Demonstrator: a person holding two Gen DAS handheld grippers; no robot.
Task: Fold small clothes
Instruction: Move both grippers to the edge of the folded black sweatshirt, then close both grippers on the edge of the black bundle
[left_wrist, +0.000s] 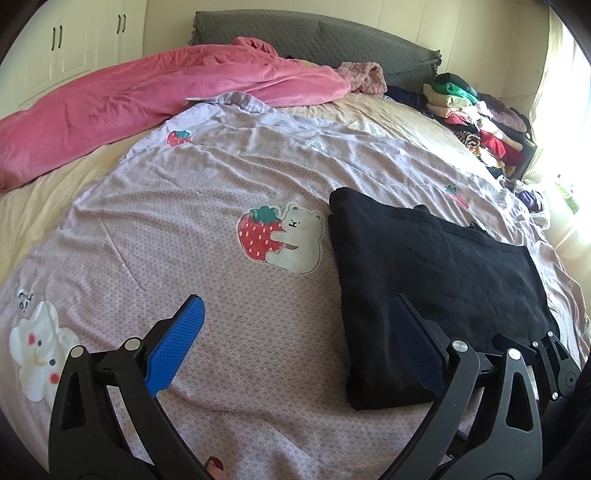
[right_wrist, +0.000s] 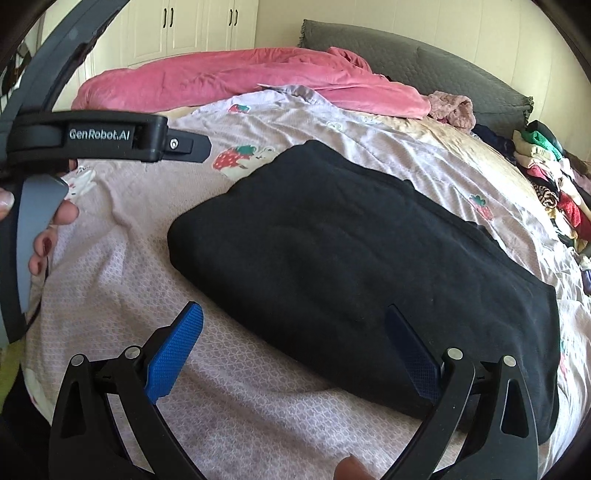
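A black garment (left_wrist: 424, 266) lies folded flat on the lilac strawberry-print bedcover (left_wrist: 207, 192). It also shows in the right wrist view (right_wrist: 332, 258), filling the middle. My left gripper (left_wrist: 295, 332) is open and empty, just above the cover, its right finger over the garment's near left edge. My right gripper (right_wrist: 295, 343) is open and empty, straddling the garment's near edge. The left gripper's body shows in the right wrist view at the left (right_wrist: 107, 138), held by a hand.
A pink duvet (left_wrist: 147, 99) lies bunched along the far side. A grey headboard (left_wrist: 332, 40) stands behind it. A pile of mixed clothes (left_wrist: 476, 114) sits at the far right edge of the bed. White wardrobes (right_wrist: 192, 26) stand beyond.
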